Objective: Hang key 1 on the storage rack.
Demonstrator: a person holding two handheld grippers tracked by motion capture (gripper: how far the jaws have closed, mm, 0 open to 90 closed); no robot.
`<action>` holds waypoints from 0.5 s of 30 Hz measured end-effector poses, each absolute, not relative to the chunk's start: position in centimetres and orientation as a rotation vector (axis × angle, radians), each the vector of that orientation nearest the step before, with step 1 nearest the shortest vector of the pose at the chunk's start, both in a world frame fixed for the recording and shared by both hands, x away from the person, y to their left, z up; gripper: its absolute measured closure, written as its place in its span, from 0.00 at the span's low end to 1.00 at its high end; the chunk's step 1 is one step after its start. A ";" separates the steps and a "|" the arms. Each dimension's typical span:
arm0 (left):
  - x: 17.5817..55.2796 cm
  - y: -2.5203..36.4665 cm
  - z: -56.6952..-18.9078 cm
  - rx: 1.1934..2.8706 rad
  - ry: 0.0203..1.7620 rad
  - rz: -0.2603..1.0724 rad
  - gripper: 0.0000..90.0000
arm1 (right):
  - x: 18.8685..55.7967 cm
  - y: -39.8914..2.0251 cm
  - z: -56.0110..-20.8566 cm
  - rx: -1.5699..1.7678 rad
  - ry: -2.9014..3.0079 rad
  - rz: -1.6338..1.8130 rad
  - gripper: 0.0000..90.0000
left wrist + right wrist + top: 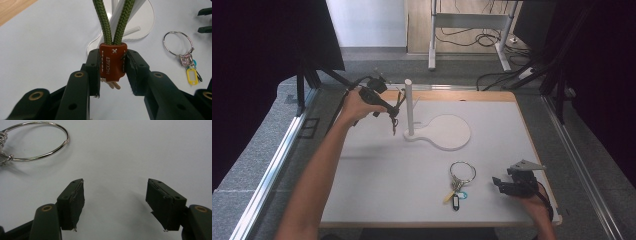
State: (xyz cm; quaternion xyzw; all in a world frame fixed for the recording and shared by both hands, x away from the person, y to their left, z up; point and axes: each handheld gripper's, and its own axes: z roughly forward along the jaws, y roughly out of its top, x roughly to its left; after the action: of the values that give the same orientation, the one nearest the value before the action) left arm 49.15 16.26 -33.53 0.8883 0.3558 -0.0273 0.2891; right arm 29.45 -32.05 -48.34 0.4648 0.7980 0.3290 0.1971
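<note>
From above, the left gripper [384, 107] sits upper left, beside a smooth white post [409, 107]. Its own view shows jaws clamped on a stitched brown leather tab [112, 61] with braided green cord [113, 22]. The right gripper [115, 202] gapes over bare matte tabletop [140, 150], wire key ring [37, 141] upper left.

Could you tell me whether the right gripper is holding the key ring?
No, the right gripper stands open over bare table, and the key ring lies apart from it.
</note>
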 end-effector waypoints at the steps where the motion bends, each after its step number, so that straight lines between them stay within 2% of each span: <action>1: 49.2 16.3 -33.6 2.372 0.947 -0.071 0.73 | 29.5 -32.0 -48.3 1.302 2.235 0.920 0.35; 15: 46.8 16.6 -33.2 2.370 0.921 0.011 0.66 | 29.4 -32.0 -48.3 1.300 2.236 0.921 0.35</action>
State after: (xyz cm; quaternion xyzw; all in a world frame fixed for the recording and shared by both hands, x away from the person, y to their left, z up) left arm 46.83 16.57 -33.16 0.8906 0.3460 0.0043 0.2951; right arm 29.41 -32.00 -48.31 0.4644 0.7985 0.3288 0.1967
